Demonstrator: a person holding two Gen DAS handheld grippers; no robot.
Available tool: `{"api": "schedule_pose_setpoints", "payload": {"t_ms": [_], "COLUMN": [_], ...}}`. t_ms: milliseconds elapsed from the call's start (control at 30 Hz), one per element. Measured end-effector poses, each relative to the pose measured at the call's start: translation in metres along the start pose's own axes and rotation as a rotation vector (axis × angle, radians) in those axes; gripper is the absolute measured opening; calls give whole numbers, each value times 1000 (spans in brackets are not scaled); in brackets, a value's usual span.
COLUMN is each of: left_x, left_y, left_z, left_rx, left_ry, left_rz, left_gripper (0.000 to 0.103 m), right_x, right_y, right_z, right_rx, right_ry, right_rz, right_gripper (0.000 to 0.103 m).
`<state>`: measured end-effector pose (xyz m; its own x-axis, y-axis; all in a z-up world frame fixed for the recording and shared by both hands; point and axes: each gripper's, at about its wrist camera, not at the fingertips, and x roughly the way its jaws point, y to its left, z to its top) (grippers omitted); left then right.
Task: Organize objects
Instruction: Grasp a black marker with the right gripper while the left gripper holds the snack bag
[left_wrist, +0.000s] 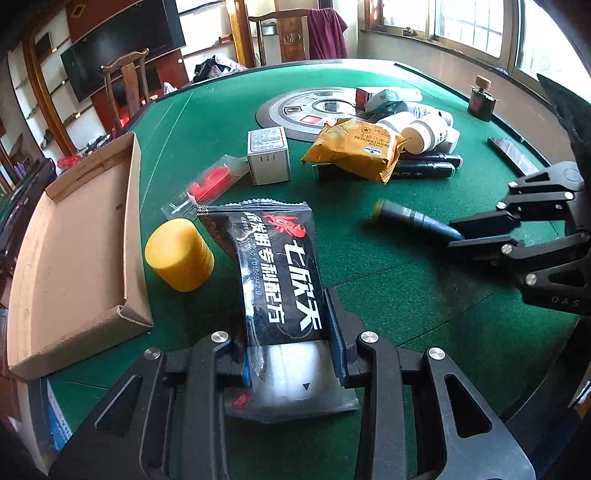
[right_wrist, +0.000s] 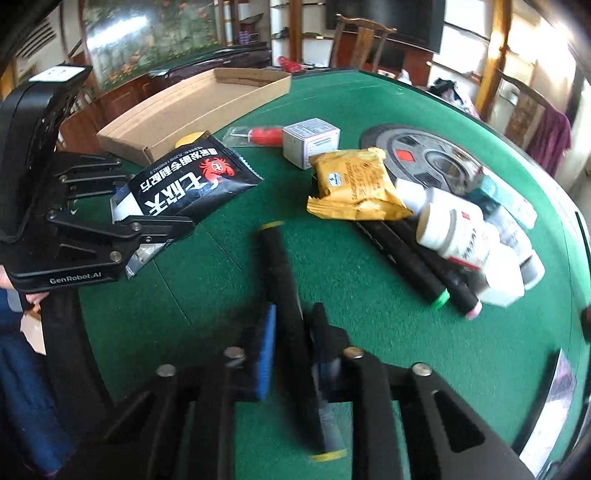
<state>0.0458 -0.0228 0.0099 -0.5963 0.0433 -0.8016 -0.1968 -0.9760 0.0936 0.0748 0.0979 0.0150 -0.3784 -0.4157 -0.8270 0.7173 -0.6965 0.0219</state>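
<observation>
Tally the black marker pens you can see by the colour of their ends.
Yellow-ended marker, held in the right gripper: 1
Green-ended marker: 1
Pink-ended marker: 1
Total: 3

We see open green felt (left_wrist: 388, 280) across the lower centre of the left wrist view. At upper right a heap around the yellow cracker packet (left_wrist: 354, 149) blocks the way. The cardboard tray (left_wrist: 74, 258) walls the left edge, the yellow cylinder (left_wrist: 179, 254) just beside it.
</observation>
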Motion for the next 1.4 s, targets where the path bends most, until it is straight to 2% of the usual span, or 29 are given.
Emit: {"api": "schedule_pose_setpoints", "payload": {"t_ms": [367,800,1033,1300,1400], "left_x": [0,-2,-11,-38,-50], "left_y": [-5,-12,-9,28,44], "left_z": [0,-1,-3,-4,-6], "left_rx": [10,26,5,-108,-140], "left_ry": [-10,-26,-59,-123,-152], "left_rz": [34,61,24,-71,-70], "left_gripper": [33,33,31,31,31], "right_x": [-4,-2,-4,-16,-21], "right_y": [5,6,5,13,16], "right_z": [-6,-6,-8,-5,2], "right_rx": [103,128,185,220,229], "right_ry": [-28,-35,-45,-85,-108], "right_rz": [-42,-55,-21,19,31], "right_gripper": [13,13,13,13,13]}}
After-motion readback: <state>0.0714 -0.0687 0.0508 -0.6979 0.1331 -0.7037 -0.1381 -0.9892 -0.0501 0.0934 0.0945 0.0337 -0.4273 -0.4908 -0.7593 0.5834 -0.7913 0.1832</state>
